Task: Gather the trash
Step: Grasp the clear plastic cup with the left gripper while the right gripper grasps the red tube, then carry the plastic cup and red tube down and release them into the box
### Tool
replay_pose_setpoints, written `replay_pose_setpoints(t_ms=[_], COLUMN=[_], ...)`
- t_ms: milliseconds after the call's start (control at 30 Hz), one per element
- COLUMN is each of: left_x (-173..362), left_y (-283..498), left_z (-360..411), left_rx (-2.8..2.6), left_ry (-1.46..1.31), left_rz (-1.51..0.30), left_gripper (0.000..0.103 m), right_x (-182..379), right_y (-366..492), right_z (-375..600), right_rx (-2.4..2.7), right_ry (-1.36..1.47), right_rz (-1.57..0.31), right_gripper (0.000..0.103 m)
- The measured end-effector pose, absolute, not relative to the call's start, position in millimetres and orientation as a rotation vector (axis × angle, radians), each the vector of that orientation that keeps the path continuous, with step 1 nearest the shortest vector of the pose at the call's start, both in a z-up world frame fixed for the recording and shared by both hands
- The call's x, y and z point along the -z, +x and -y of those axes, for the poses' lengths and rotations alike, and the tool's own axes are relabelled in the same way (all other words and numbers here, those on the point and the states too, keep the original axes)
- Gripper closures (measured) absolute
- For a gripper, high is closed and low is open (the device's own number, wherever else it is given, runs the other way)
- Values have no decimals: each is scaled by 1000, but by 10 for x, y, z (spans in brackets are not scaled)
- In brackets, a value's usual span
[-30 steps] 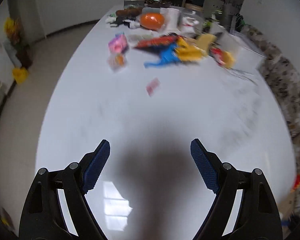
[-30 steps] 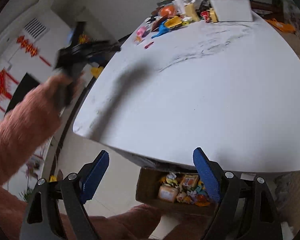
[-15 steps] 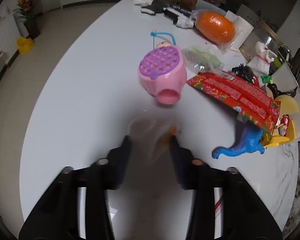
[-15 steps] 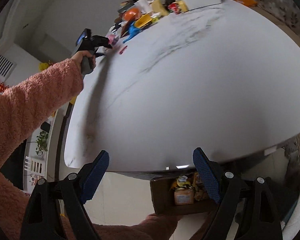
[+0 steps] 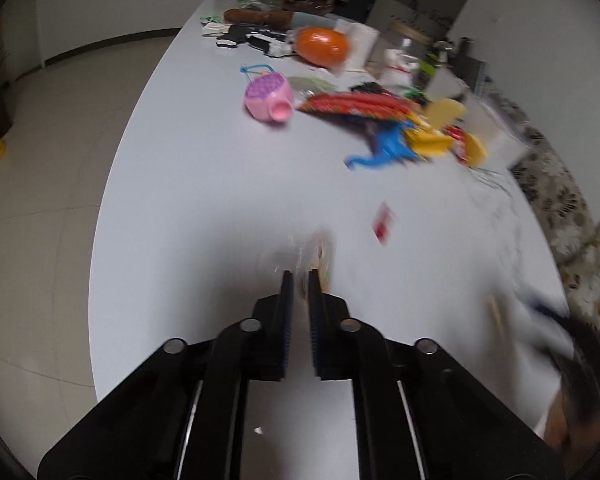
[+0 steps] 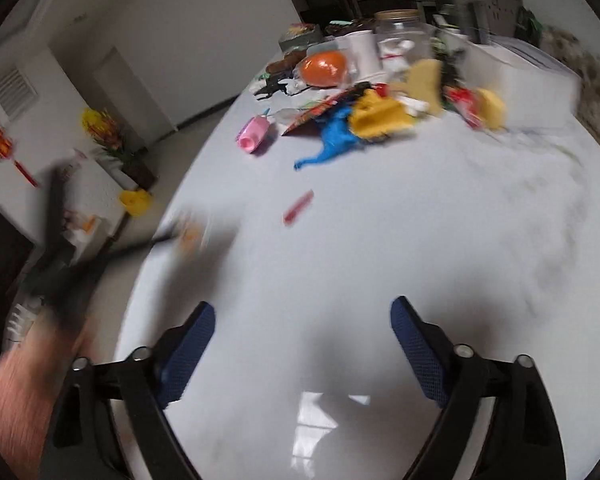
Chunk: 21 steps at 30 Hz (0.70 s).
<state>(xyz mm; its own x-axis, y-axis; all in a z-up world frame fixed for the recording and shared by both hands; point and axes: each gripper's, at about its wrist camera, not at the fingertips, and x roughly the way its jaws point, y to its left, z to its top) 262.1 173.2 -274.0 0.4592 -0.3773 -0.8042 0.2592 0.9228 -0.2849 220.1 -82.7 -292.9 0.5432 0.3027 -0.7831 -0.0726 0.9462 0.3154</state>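
My left gripper [image 5: 299, 276] is shut on a clear plastic wrapper with orange print [image 5: 318, 254], held above the white table [image 5: 204, 184]. It shows blurred in the right wrist view [image 6: 190, 234], at the left gripper's tip. A small red wrapper [image 5: 384, 222] lies on the table to the right; the right wrist view shows it [image 6: 298, 208] too. My right gripper [image 6: 302, 332] is open and empty over the near part of the table [image 6: 420, 240].
At the far end lie a pink toy [image 5: 269, 98], a red snack bag [image 5: 364, 106], a blue dinosaur [image 5: 384, 150], yellow toys [image 5: 440, 128], an orange ball [image 5: 322, 45] and a white box [image 6: 516, 88]. Floor lies left of the table.
My left gripper closed on the clear wrapper and pulled back from the pink toy. My right gripper swung from the table's edge to over the tabletop, facing the clutter.
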Motion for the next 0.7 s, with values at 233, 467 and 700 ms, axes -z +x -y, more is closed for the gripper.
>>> replay_pose_setpoints(t_ms=[233,467,700], left_x=[2952,2907,2645], left_y=[2077,1867,1748], left_z=[-1863,-2041,-2053], left_rx=[477,527,612], left_ry=[-164,-223,-244], left_rz=[-1043,-1023,-987], left_gripper=[98,99,99], right_x=[3441,3480,3037], right_y=[3316,3380,2808], right_z=[201,160,294], right_rx=[-103,-38,-104], right_ry=[197,201,240], right_rz=[-1098,-1121,-1062], right_gripper=[62,90,90])
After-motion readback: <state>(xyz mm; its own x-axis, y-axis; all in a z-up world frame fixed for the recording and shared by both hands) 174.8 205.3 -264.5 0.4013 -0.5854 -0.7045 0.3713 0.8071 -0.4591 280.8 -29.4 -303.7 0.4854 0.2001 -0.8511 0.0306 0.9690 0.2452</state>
